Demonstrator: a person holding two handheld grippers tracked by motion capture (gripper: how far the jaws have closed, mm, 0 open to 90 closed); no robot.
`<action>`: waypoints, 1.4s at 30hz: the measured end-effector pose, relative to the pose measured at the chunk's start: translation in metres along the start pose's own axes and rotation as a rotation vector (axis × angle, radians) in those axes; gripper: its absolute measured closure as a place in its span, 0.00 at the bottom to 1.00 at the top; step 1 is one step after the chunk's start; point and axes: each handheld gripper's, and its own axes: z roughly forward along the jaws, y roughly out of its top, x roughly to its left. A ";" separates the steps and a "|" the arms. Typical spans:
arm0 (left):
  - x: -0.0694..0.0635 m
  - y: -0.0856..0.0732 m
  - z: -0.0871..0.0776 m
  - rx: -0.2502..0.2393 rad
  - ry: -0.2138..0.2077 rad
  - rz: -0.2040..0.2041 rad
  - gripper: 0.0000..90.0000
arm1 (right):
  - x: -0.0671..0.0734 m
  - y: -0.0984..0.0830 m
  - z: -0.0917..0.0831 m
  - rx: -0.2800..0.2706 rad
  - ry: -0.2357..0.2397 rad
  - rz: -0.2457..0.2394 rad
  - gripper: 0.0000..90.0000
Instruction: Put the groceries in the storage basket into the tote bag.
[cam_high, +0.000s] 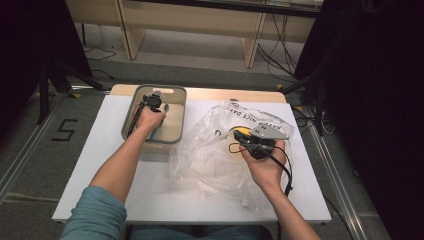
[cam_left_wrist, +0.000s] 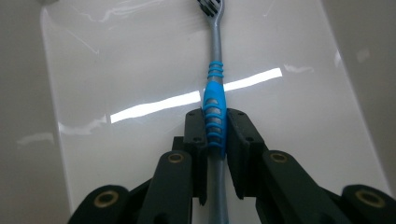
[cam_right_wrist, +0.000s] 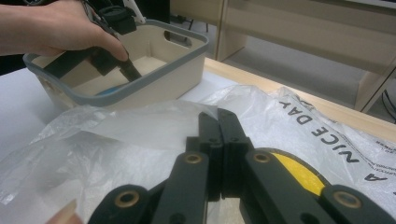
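Left gripper (cam_left_wrist: 215, 133) fingers pinch the toothbrush (cam_left_wrist: 215, 109) handle inside the bin (cam_high: 176, 107); right gripper (cam_right_wrist: 218, 135) fingers, fully closed, pin the plastic bag (cam_right_wrist: 140, 135) so it's steady.

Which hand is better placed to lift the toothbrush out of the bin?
Left. The left gripper is inside the bin with its jaws around the toothbrush handle. The right gripper is shut on the plastic bag.

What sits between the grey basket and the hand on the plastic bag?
Bare white table, then the crinkled clear bag's near edge, seen in the high view.
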 end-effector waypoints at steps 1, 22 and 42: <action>0.000 0.000 0.000 0.000 0.001 0.000 0.87 | 0.000 0.000 0.000 0.000 0.000 0.000 1.00; -0.001 0.005 -0.011 -0.084 -0.025 0.005 0.99 | 0.000 0.000 0.000 -0.001 -0.004 0.002 1.00; -0.015 0.006 0.000 -0.119 -0.042 0.030 0.59 | 0.000 0.000 0.000 0.000 -0.001 -0.001 1.00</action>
